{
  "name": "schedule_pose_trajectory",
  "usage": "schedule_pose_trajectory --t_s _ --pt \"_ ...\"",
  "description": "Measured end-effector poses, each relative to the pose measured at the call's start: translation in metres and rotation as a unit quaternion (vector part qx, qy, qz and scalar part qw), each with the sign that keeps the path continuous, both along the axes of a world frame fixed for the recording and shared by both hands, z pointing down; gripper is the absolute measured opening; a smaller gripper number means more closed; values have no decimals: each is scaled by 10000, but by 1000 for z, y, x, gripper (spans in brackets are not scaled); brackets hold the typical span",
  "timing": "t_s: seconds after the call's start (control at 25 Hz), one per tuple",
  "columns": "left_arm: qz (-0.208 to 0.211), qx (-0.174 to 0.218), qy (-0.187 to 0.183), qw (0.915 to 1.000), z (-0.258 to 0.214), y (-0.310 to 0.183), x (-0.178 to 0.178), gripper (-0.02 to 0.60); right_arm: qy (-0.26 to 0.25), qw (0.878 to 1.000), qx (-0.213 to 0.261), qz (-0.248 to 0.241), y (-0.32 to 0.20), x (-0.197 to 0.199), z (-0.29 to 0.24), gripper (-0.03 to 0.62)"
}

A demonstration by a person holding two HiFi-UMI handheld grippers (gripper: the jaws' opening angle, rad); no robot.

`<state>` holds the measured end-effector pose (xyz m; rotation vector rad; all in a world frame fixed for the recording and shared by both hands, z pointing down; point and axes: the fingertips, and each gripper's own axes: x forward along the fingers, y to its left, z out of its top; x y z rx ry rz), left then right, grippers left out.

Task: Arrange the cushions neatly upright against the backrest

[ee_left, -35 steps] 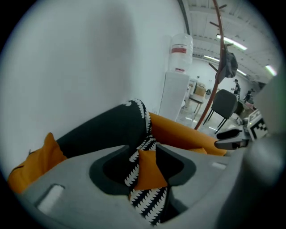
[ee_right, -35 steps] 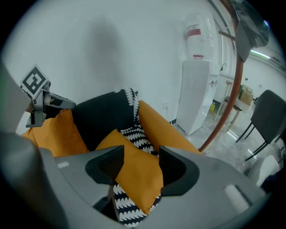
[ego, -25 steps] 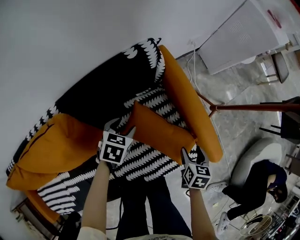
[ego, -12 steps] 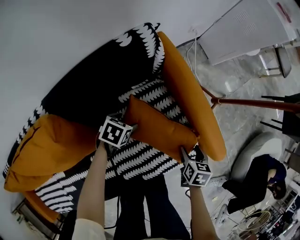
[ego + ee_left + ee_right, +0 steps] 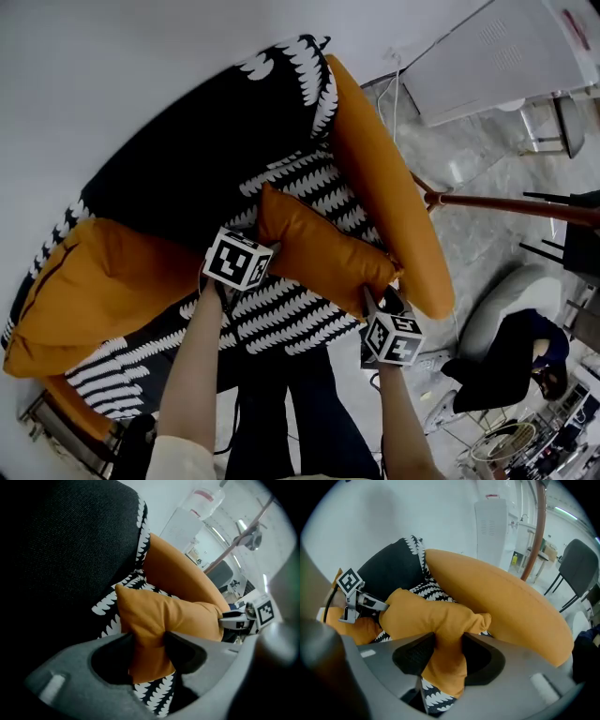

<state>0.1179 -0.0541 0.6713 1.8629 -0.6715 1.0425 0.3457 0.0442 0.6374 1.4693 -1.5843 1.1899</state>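
- While both pairs of jaws have just been closing, the left gripper (image 5: 147,641) pinches one corner of the small orange cushion (image 5: 323,248) between its pads.
- Right gripper (image 5: 449,641): its pads clamp the opposite corner of the same cushion, with fabric bunched between them.
- Held at both ends, the small orange cushion spans the head view's centre, over the patterned seat (image 5: 281,323).
- Black backrest (image 5: 197,159): stands beyond the cushion at 11 o'clock.
- Orange armrest (image 5: 389,197): runs just beside the cushion at 2 o'clock.
- Larger orange cushion (image 5: 94,281): slumps at 9 o'clock, apart from both grippers.
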Motion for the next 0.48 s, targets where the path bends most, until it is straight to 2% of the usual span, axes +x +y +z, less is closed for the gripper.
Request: schedule_pose_trajectory --t_s 0.16,0.28,0.48 --pt "-158 196 28 9997 -5 8 -4 204 65 9999 -16 -144 3 -3 -2 179" --pt "-354 265 19 9990 -2 15 -10 201 251 9988 66 -426 -5 -7 -5 178" --pt "-956 474 55 9943 -25 14 -17 201 320 9941 299 -989 -38 -5 -22 178"
